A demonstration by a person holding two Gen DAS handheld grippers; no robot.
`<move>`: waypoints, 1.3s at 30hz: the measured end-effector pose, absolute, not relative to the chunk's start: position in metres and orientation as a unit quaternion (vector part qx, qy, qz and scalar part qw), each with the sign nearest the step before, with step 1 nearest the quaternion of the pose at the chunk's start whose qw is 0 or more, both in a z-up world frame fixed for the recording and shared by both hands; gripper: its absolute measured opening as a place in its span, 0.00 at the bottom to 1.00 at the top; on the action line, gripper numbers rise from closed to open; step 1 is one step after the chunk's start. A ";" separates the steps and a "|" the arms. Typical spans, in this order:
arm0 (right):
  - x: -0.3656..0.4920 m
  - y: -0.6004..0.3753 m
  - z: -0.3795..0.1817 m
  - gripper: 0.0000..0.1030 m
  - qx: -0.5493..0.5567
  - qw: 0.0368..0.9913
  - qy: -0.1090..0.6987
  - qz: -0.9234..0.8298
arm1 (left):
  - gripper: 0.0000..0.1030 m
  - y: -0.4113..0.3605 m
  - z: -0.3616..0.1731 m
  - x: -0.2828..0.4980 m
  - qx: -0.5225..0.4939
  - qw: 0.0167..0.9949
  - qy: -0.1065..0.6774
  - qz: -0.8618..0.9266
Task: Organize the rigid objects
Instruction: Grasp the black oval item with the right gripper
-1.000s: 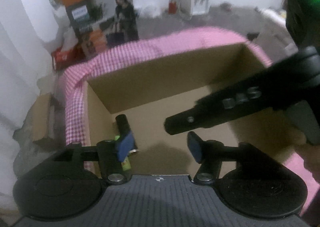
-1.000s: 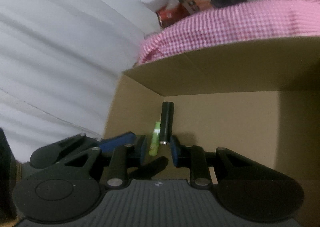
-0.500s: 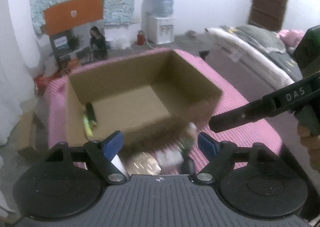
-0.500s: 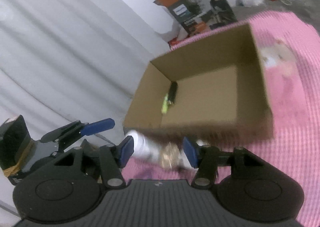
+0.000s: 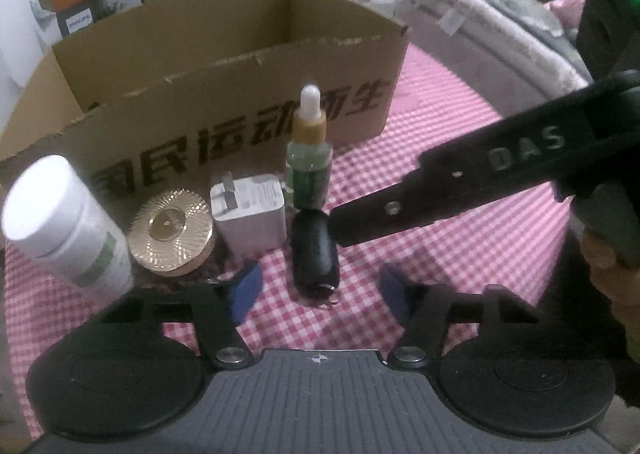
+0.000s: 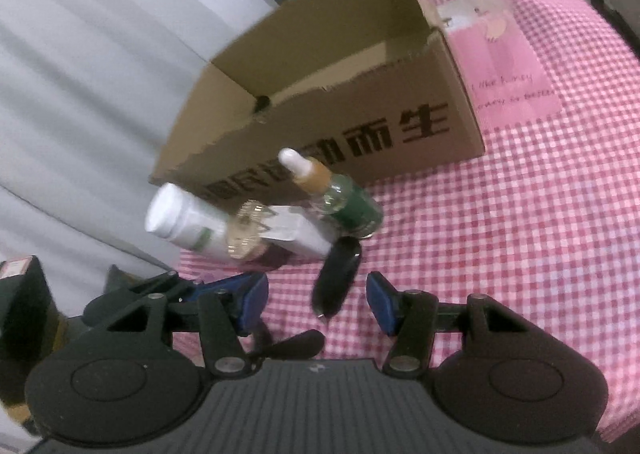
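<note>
Fingers: both grippers, left gripper (image 5: 320, 290) and right gripper (image 6: 318, 302), spread wide and empty.
Aim: each straddles the black key fob (image 5: 315, 250), probably the next pick.
Row: white bottle (image 5: 64, 222), gold-lidded jar (image 5: 173, 232), white charger (image 5: 250, 216) and dropper bottle (image 5: 309, 162) stand just before the cardboard box (image 5: 240, 94), handy for loading.
Box contents: hidden from here.
Surface: pink checked cloth (image 6: 500, 254).

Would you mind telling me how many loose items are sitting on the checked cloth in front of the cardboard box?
5: white pill bottle far left, gold-lidded jar, white charger, upright dropper bottle, and black oval case lying nearest. Smaller items could be hidden behind these.
</note>
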State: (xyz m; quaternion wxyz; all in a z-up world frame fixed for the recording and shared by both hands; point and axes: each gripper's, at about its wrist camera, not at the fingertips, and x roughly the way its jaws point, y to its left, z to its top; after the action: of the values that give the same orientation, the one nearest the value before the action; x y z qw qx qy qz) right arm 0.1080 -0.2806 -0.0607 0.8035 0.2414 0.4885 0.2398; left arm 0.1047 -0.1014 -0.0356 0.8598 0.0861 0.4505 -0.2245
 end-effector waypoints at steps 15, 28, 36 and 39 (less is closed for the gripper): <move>0.135 -0.256 -0.090 0.36 0.245 0.777 0.523 0.251 | 0.47 -0.117 -0.055 0.126 0.106 0.851 0.464 -0.220; 0.121 -0.271 -0.099 0.18 0.270 0.768 0.523 0.252 | 0.30 -0.123 -0.062 0.102 0.115 0.855 0.453 -0.227; 0.110 -0.272 -0.103 0.18 0.279 0.767 0.520 0.253 | 0.28 -0.118 -0.064 0.092 0.108 0.855 0.454 -0.227; 0.111 -0.266 -0.105 0.18 0.290 0.763 0.520 0.251 | 0.28 -0.113 -0.062 0.089 0.104 0.855 0.453 -0.229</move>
State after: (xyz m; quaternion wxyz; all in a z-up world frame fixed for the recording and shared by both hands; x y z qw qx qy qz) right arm 0.1105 -0.2659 -0.1053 0.7633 0.2900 0.5201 0.2506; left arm 0.0886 -0.1135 -0.0617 0.8554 0.1037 0.4531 -0.2287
